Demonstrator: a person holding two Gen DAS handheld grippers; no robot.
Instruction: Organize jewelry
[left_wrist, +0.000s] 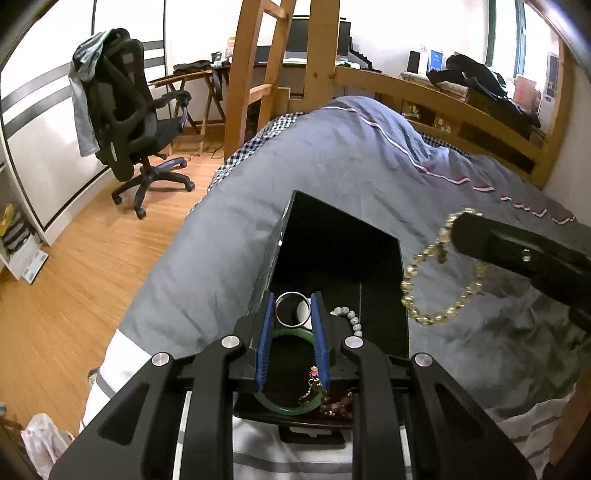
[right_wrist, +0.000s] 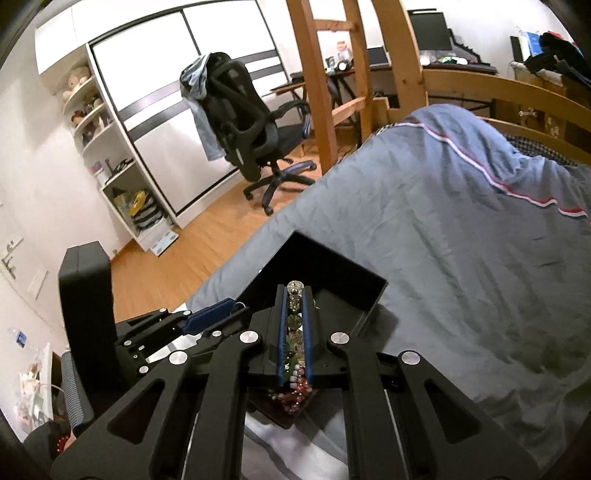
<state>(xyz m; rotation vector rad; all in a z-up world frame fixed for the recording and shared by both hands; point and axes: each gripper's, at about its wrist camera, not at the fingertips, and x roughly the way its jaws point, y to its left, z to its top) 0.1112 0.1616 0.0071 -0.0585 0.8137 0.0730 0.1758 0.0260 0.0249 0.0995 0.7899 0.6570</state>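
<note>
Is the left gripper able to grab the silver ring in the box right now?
Probably yes. The left gripper is open, its fingers either side of the silver ring in the open black box, with nothing between them. The right gripper holds the yellow bracelet off to the side.

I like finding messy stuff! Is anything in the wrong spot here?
One thing: the yellow bead bracelet isn't in the black jewelry box yet. It dangles in the air from the right gripper, beside the box over the grey blanket. The silver bangle and green bangle already lie inside.
</note>
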